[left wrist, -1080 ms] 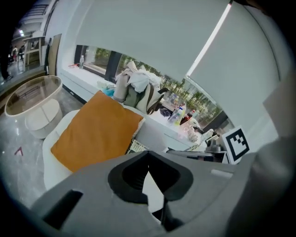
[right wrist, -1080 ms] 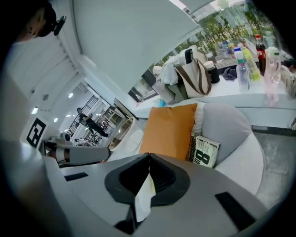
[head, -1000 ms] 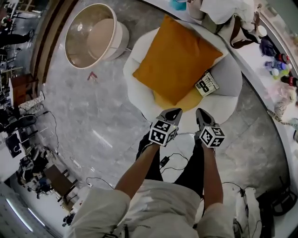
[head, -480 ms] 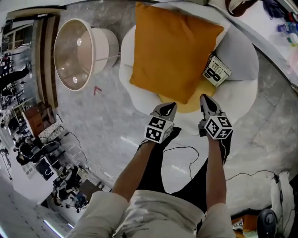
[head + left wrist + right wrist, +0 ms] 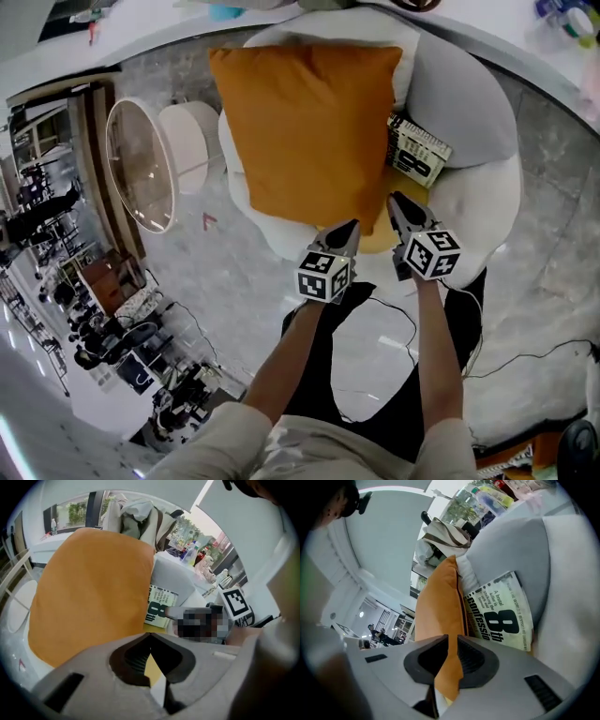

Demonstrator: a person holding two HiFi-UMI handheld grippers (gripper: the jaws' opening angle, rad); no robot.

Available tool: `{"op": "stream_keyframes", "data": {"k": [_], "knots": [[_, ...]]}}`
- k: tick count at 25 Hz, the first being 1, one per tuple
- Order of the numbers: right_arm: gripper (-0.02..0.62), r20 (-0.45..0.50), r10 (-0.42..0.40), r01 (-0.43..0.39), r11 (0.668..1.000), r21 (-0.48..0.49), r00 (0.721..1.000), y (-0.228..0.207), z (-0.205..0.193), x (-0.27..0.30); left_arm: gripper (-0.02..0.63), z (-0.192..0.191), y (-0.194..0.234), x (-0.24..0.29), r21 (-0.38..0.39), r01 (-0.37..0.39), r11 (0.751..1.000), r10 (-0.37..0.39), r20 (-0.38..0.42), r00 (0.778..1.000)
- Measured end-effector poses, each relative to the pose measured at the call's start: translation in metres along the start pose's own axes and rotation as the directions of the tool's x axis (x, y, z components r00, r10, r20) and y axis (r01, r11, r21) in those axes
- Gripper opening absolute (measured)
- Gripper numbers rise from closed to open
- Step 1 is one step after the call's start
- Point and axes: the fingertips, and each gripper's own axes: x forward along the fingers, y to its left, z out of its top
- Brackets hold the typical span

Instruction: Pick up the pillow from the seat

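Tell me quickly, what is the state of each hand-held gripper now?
Left hand-held gripper: closed, holding nothing.
Right hand-held gripper: closed, holding nothing; the orange pillow only shows beyond its jaws.

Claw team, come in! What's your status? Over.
Left claw and right claw shut, empty. Orange pillow on the white seat, not gripped. Book wedged beside pillow, by right claw.

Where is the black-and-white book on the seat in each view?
Head view: the book is upper right of centre, just right of the orange pillow.
Left gripper view: the book is near centre, at the pillow's right edge.
Right gripper view: the book is right of centre.
Shared landmark: the orange pillow, always left of the book.
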Motion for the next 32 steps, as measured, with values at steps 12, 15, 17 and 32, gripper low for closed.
{"op": "stream_keyframes", "data": {"k": [12,15,17,32], "knots": [[0.274,-0.174,0.288,-0.284,0.958,0.048,0.942,-0.017,-0.019,0.069,0.009,0.014,0.017,0.033,0.011,-0.080,0.997,0.080,0.017,0.997],[0.351,-0.171,0.343,-0.340,0.939,0.047,0.924,-0.010,-0.014,0.083,0.009,0.015,0.015,0.038,-0.020,-0.092,0.996,0.093,0.030,0.995],[0.417,-0.169,0.378,-0.373,0.926,0.060,0.910,-0.009,-0.009,0.092,0.009,0.012,0.009,0.046,-0.053,-0.089,0.995,0.091,0.033,0.995],[0.541,-0.254,0.491,-0.450,0.869,0.205,0.833,0.014,-0.048,0.138,0.009,-0.021,0.003,0.050,-0.133,-0.082,0.988,0.090,0.052,0.995]]}}
